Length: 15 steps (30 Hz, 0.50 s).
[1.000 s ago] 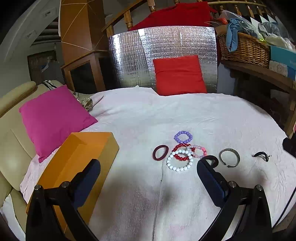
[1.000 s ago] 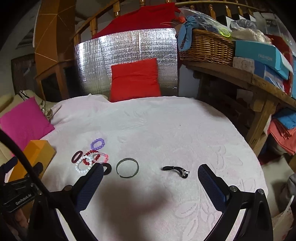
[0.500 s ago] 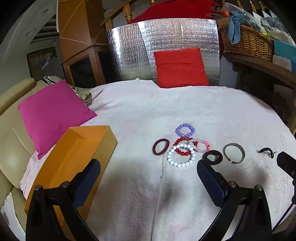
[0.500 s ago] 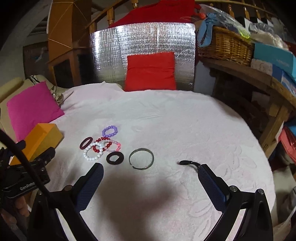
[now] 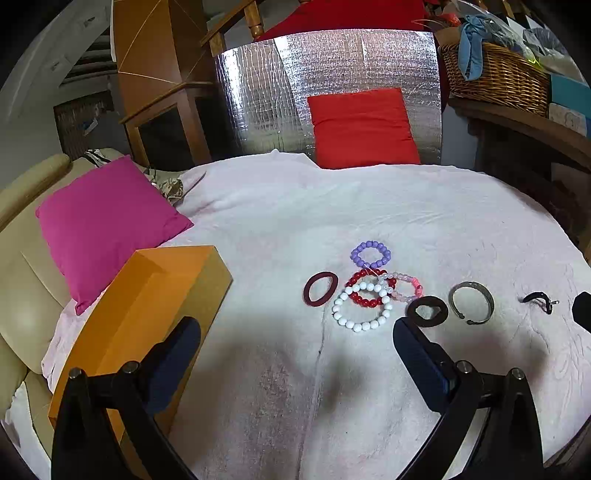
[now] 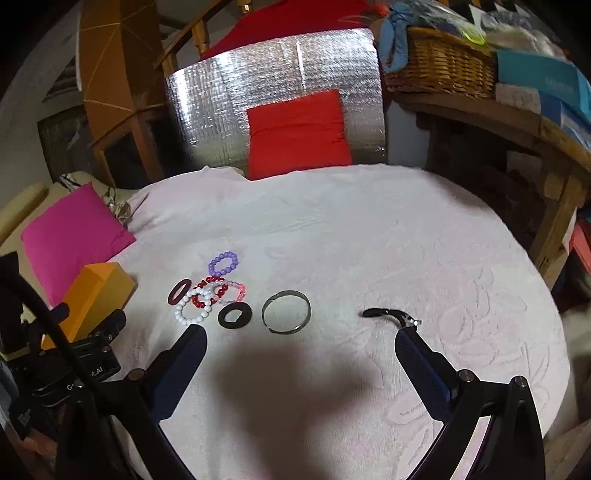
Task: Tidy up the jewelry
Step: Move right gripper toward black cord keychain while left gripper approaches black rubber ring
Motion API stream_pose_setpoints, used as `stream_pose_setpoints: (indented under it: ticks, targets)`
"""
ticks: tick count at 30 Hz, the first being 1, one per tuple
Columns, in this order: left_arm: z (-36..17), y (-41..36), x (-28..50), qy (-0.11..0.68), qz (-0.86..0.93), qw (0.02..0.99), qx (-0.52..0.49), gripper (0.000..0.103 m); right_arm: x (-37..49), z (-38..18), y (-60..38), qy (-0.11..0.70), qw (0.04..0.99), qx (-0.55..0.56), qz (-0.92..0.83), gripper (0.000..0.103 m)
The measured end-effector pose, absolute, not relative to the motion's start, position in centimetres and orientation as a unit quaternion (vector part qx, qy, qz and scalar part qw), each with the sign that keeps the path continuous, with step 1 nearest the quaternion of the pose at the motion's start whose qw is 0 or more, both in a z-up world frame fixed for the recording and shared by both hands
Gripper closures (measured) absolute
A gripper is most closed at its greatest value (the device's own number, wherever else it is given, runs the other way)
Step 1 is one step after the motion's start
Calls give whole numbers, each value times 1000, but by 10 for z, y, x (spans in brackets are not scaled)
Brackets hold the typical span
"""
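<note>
Beaded bracelets are seen from the left wrist overlapped in a cluster — white bracelet (image 5: 361, 306) over red bracelet (image 5: 365, 288) — ahead of the wide-spread, empty left gripper (image 5: 295, 343), so a neighbour could be dragged along when one is pinched. From the right wrist, the metal bangle (image 6: 286, 311) and black clip (image 6: 388, 316) are shown flat on the soft pink blanket (image 6: 369, 240) before the wide, empty right gripper (image 6: 299, 350); fabric could be caught instead.

A pale pink cloth (image 5: 332, 206) covers the tabletop. At its far edge a red cushion (image 5: 364, 127) leans against a silver foil panel (image 5: 295, 92). To the left, a magenta cushion (image 5: 99, 221) rests on a beige sofa (image 5: 22, 295), with a wooden cabinet (image 5: 155, 74) behind. On the right, a wooden shelf (image 6: 517, 122) carries a wicker basket (image 6: 443, 66) and blue boxes (image 6: 543, 77). Wooden stair railing (image 5: 236, 26) runs above.
</note>
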<state>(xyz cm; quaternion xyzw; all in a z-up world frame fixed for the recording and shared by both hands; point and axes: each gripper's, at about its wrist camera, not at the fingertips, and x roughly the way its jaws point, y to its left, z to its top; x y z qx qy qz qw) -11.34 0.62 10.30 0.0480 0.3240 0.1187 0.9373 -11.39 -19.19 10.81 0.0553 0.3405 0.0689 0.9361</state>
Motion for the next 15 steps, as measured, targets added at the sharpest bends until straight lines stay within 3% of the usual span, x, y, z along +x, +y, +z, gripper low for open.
stream_pose_setpoints:
  ticks: [15]
  targets:
    - [101, 6, -111, 329, 121, 935, 50, 0, -110, 105, -205, 355, 930, 75, 60, 0]
